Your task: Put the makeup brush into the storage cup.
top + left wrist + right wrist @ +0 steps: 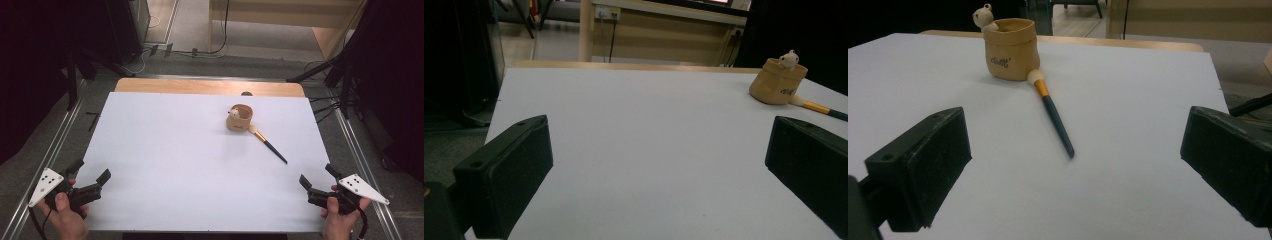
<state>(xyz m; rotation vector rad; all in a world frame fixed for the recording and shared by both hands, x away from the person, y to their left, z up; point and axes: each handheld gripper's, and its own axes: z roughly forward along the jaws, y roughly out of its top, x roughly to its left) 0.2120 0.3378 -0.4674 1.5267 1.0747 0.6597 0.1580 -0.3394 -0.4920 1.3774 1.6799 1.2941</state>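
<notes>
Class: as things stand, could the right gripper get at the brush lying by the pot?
Probably yes: the right gripper is open, and bare white table lies between it and the brush.

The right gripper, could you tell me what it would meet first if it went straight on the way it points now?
Probably the brush. The open right gripper points over the white table, and the brush's dark handle tip lies near its centre line, ahead of the tan pot. Depth is unclear.
</notes>
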